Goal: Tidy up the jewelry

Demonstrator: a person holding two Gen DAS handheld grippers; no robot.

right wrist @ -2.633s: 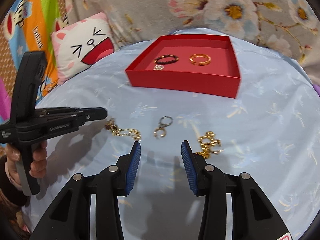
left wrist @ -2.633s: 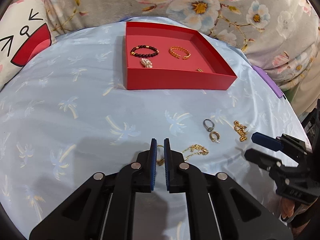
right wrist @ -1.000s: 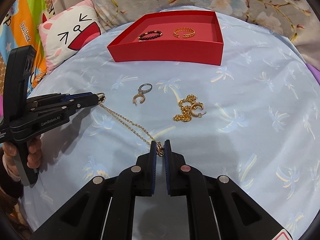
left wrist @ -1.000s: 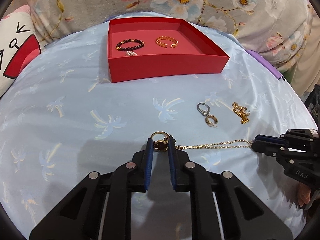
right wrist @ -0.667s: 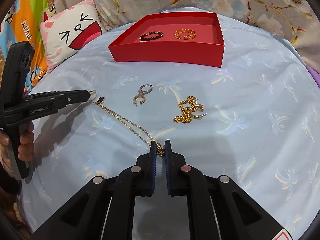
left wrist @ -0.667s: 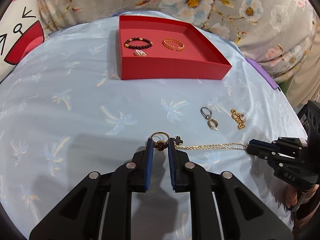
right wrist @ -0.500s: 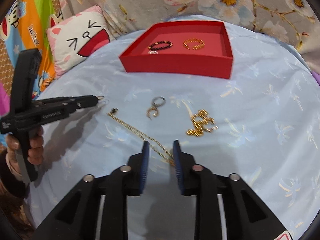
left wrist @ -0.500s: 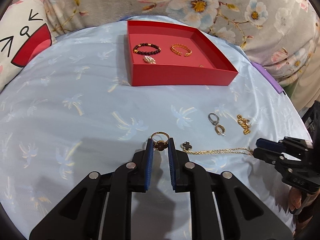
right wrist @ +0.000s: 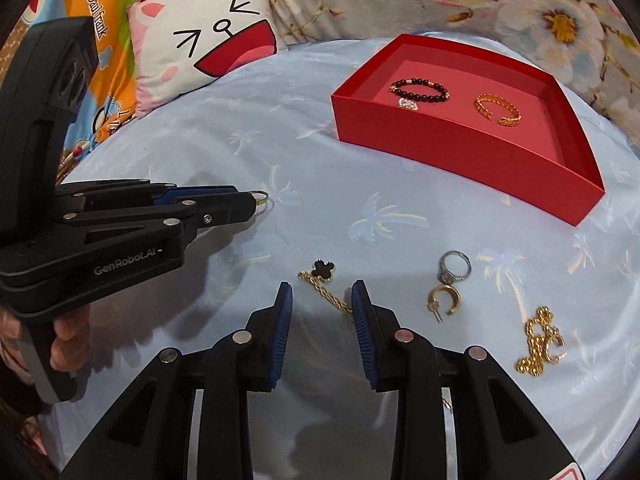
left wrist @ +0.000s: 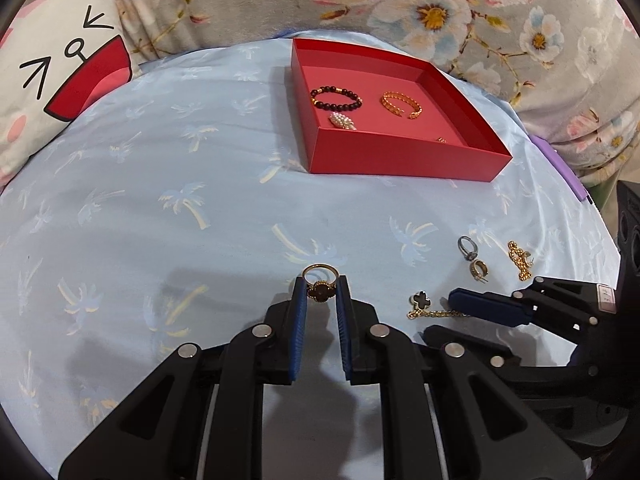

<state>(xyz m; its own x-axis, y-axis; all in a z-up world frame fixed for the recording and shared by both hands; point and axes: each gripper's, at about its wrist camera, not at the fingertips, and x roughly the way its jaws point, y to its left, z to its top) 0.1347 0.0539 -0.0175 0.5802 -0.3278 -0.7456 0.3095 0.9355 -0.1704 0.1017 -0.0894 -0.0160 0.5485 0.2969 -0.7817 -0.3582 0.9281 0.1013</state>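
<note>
The left gripper [left wrist: 320, 296] was pinching a gold ring [left wrist: 320, 286] with a dark clover face, its band poking out past the fingertips. The hold looked shallow, at the very tips of the pads, so a tilt or jolt on the way to the box could have let the ring slip out onto the blue cloth [left wrist: 160, 208].

The right gripper [right wrist: 322, 304] had its jaws spread, pressing on nothing, with the gold chain [right wrist: 332, 298] lying between them and its black clover pendant [right wrist: 323, 269] just ahead. A second earlier those jaws had been clamped on the chain, stretched taut to the left gripper; by this moment it lay slack on the cloth.

To the right of that gripper lay a silver ring [right wrist: 454, 266], a gold hoop earring [right wrist: 444, 298] and a tangled gold chain piece [right wrist: 540, 338]. Farthest ahead stood the red box [left wrist: 400, 160], holding a beaded bracelet [left wrist: 336, 98] and gold bangle [left wrist: 401, 105].
</note>
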